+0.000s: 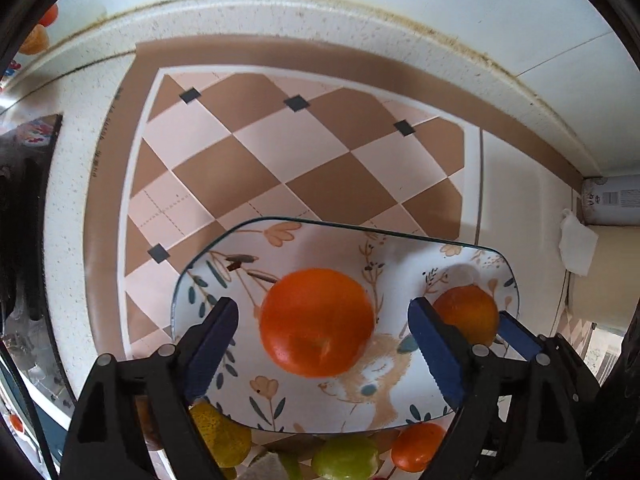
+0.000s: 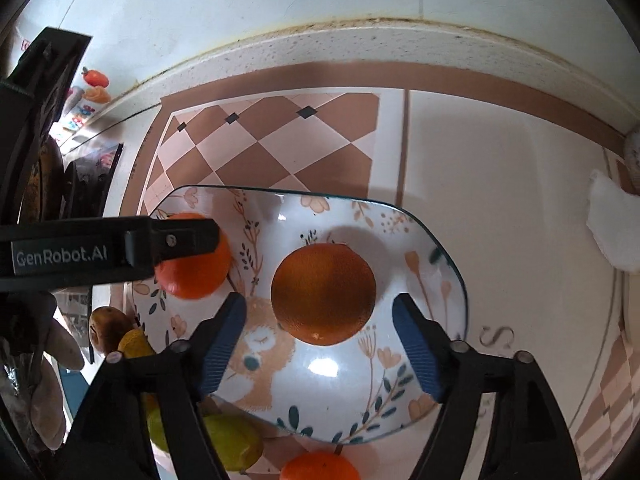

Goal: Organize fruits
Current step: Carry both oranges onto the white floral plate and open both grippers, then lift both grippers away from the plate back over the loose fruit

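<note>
In the left wrist view, your left tool [image 1: 323,322] hangs over a floral plate [image 1: 280,240] on the checked mat [image 1: 256,152] that covers the desk. Its blue fingers [image 1: 210,344] stand wide apart, one on each side of a bright orange [image 1: 316,322] that lies in the plate's middle, and neither pad touches the fruit. A second, darker orange [image 1: 466,312] sits near the plate's right edge, with the right tool's blue pads [image 1: 516,334] on either side of it. Below the plate's near edge lie a yellow pear [image 1: 220,434], a green fruit [image 1: 346,458] and a small orange fruit [image 1: 416,446].

In the right wrist view, your right tool [image 2: 320,320] is also spread wide, its pads [image 2: 222,344] flanking the darker orange [image 2: 323,294] in the plate [image 2: 448,264] with a clear gap on both sides, gripping nothing. The left tool [image 2: 176,240] reaches in from the left edge, over the bright orange [image 2: 194,268] at the plate's left side. By the plate's near left corner sit a brown fruit [image 2: 106,326] and the yellow pear [image 2: 134,344].
</note>
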Action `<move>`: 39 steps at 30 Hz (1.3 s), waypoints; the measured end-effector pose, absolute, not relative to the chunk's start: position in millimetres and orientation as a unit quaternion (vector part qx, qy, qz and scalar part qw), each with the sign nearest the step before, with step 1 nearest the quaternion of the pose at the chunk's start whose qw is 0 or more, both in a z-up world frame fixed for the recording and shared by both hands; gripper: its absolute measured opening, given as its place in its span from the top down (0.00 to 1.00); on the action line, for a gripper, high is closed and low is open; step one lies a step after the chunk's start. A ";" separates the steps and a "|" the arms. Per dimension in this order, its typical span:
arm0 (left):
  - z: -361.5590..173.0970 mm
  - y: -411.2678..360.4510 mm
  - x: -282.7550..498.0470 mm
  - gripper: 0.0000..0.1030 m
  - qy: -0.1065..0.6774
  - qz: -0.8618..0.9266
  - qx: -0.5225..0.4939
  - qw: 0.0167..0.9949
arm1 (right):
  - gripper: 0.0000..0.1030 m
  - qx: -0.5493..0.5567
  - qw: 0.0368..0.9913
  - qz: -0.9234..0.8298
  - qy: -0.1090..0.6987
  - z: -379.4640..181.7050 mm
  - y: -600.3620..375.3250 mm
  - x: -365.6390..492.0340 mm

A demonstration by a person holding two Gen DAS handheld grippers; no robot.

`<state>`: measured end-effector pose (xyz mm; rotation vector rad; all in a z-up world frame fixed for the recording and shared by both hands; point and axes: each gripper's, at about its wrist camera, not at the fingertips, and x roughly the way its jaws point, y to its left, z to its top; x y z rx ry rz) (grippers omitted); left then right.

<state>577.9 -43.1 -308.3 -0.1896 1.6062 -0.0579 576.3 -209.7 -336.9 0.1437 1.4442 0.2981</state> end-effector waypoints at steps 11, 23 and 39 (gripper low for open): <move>-239.7 -20.3 530.6 0.16 0.649 0.010 -0.004 0.760 | 0.09 0.077 0.755 0.049 0.649 -294.4 -226.3 517.5; -198.0 -27.6 458.3 0.16 0.578 0.022 0.033 0.815 | 0.09 0.062 0.788 0.016 0.613 -232.8 -212.5 441.0; -120.5 -24.8 374.6 0.16 0.515 0.004 0.034 0.857 | 0.09 0.058 0.829 0.030 0.556 -132.6 -202.4 363.0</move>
